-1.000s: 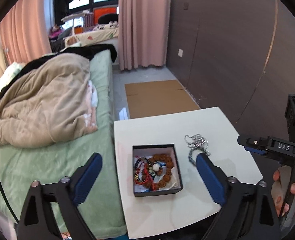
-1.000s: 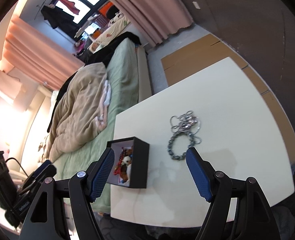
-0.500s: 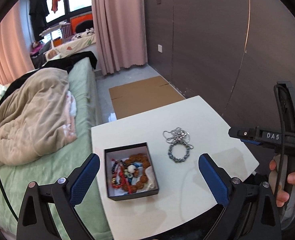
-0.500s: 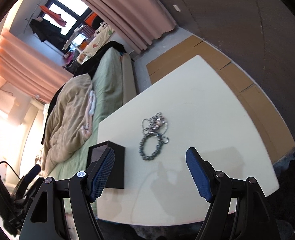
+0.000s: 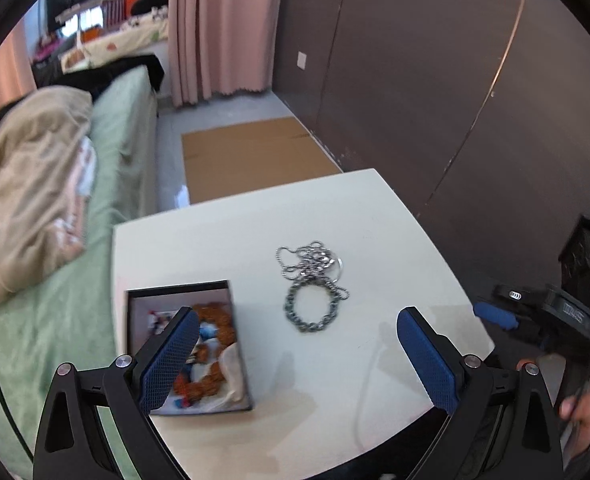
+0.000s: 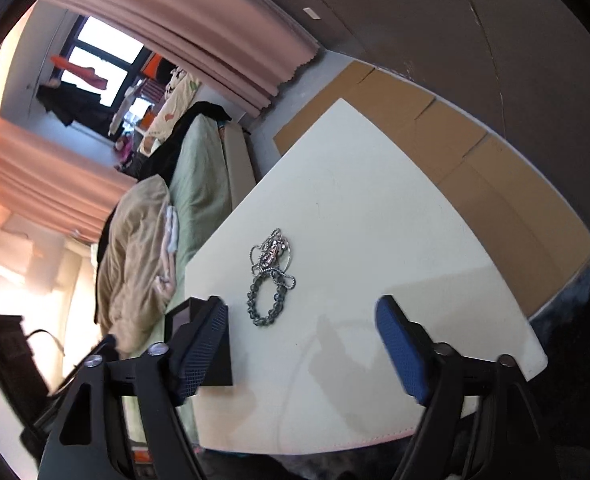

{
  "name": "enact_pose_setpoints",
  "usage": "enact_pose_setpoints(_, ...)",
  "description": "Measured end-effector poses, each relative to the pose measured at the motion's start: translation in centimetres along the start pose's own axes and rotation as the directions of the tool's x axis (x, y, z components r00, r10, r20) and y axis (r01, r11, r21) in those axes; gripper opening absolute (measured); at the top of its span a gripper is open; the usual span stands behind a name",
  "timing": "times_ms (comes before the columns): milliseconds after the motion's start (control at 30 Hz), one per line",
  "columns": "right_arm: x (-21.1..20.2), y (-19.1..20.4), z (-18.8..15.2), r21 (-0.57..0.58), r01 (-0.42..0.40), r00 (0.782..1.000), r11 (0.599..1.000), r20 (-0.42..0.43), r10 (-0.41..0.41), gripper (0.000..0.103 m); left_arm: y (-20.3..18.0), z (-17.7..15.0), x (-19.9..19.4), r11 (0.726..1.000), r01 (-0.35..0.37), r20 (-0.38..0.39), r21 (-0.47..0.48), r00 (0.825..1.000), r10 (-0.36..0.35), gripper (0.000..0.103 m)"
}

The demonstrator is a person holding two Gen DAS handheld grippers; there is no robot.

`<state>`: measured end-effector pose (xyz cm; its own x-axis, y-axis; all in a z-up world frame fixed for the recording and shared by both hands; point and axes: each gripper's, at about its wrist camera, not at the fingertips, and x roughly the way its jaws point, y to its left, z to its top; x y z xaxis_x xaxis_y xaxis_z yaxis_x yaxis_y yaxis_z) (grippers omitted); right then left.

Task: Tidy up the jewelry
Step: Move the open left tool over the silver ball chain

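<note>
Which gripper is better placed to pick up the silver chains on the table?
Right gripper: its opening jaws frame the chain pile just ahead. The left gripper partly overhangs the jewelry box.

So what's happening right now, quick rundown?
Left gripper open, empty. Right gripper empty, its jaws opening. Silver chains loose on the table, beside the jewelry box. Nothing in the way.

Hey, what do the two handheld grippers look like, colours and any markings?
Both grippers, left and right, have black angular finger arms with silver screws and blue cross-hatched pads. Seen from the left camera, the right one's black body carries white lettering, too blurred to read, plus a blue tip.
</note>
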<state>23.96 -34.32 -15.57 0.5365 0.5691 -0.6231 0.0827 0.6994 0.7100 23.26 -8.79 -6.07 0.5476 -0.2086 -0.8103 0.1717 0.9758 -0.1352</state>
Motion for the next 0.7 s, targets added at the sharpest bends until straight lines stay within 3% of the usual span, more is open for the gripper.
enact_pose_setpoints(167, 0.1, -1.1, 0.2, 0.059, -0.050, 0.999, 0.997, 0.001, 0.050, 0.095, -0.6, 1.7, 3.1, 1.000, -0.003, -0.051, -0.011, 0.999, 0.003, 0.093)
enact_pose_setpoints(300, -0.6, -2.5, 0.5, 0.128, -0.011, 0.999, 0.992, 0.051, 0.005, 0.095, -1.2, 2.6, 5.7, 1.000, 0.007, -0.116, 0.002, 0.993, -0.007, 0.080)
enact_pose_setpoints(400, -1.0, -3.4, 0.9, 0.159, 0.008, 0.997, 0.987, 0.073, -0.019, 0.095, -1.3, 3.1, 7.4, 1.000, 0.014, -0.150, -0.011, 0.989, -0.016, 0.078)
enact_pose_setpoints(567, -0.3, -4.5, 1.3, 0.191, 0.048, 0.998, 0.980, 0.032, -0.055, 0.095, -2.4, 3.9, 10.7, 1.000, 0.007, -0.205, 0.018, 0.979, -0.003, 0.068)
enact_pose_setpoints(700, -0.2, -4.1, 1.7, 0.143, 0.109, 0.993, 0.984, 0.026, -0.114, 0.095, -3.0, 4.1, 12.9, 0.999, 0.000, -0.242, 0.039, 0.970, 0.009, 0.067)
